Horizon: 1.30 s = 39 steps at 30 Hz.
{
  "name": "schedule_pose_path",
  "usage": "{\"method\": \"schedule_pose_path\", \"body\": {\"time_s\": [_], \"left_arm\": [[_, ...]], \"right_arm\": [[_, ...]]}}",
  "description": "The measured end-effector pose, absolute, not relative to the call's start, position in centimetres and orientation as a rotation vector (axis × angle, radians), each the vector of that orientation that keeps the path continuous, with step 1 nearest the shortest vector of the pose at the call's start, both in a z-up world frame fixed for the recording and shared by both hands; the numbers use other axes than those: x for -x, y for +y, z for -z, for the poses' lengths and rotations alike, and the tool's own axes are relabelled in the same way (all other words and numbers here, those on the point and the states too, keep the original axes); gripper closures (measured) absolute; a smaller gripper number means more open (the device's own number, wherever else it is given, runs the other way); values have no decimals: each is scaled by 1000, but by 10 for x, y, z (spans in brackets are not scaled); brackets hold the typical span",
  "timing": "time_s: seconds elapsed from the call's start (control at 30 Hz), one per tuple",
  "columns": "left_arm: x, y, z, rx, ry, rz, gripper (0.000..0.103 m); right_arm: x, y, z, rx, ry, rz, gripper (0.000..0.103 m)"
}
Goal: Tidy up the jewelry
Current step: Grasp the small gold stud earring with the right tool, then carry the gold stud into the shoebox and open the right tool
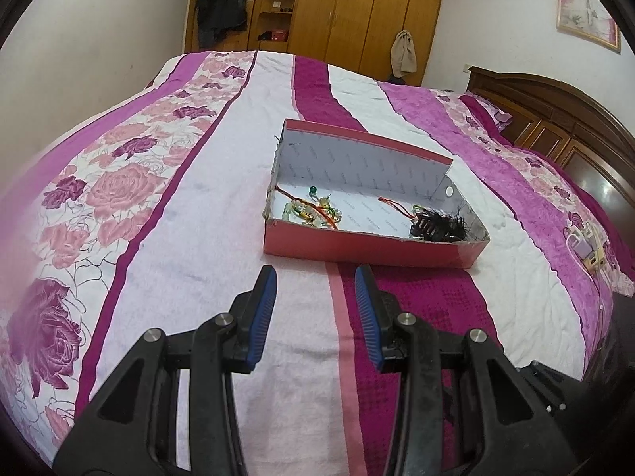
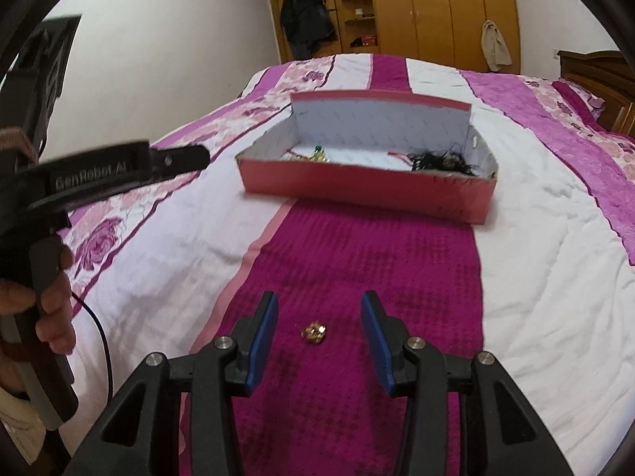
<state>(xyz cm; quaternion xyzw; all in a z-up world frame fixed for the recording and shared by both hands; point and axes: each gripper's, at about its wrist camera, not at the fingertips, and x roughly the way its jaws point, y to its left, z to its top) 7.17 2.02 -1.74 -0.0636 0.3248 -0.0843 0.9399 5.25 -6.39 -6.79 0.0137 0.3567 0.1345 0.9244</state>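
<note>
A pink box (image 1: 373, 252) with a white lining lies open-topped on the bed (image 1: 222, 182), its near wall low and its far wall standing taller. Left of the box the bedspread runs bare through white and rose-printed stripes to the bed's edge by the plain wall; in front of the box a wide stretch of magenta stripe lies open toward both grippers.

Inside the box, at its left end, sits a tangle of pale beads on red cord (image 1: 313, 210) with one green bead behind it. At its right end lies a black, bristly hair piece (image 1: 440, 226), with a red cord running between the two.

The left gripper (image 1: 316, 273) hovers just in front of the box's near wall, its jaws spread wide with nothing between them, touching nothing. In the right wrist view its black body reaches in from the left, held by a hand (image 2: 47, 297).

The right gripper (image 2: 318, 299) is farther back from the box, jaws equally spread. A small gold ornament (image 2: 313, 332) lies on the magenta stripe between the blue pads (image 2: 260, 341), apart from both.

Right of the box, chargers (image 1: 587, 252) rest near the bed's edge beside a dark wooden headboard (image 1: 555, 119). Beyond the box stand a wooden wardrobe (image 1: 369, 16), open shelves and a hanging dark jacket (image 1: 222, 4).
</note>
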Motion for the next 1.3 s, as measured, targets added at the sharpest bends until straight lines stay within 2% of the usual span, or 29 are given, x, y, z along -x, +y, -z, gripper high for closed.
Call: {"method": "schedule_pose_path", "body": {"time_s": [0.2, 0.37, 0.43, 0.47, 0.73, 1.3], "left_arm": [[-72, 22, 21, 135, 670, 171, 71], [-73, 22, 23, 135, 676, 173, 71], [-73, 21, 23, 134, 677, 174, 71], [-73, 21, 23, 133, 678, 175, 71], [-74, 17, 23, 126, 674, 181, 71], [-93, -5, 14, 111, 580, 213, 71]], "right_arm": [[-56, -59, 82, -22, 779, -292, 57], [-59, -59, 91, -28, 805, -290, 71], [-60, -59, 93, -29, 812, -289, 84], [-61, -60, 94, -29, 813, -288, 85], [-57, -64, 83, -43, 770, -305, 85], [-91, -90, 32, -51, 517, -179, 85]]}}
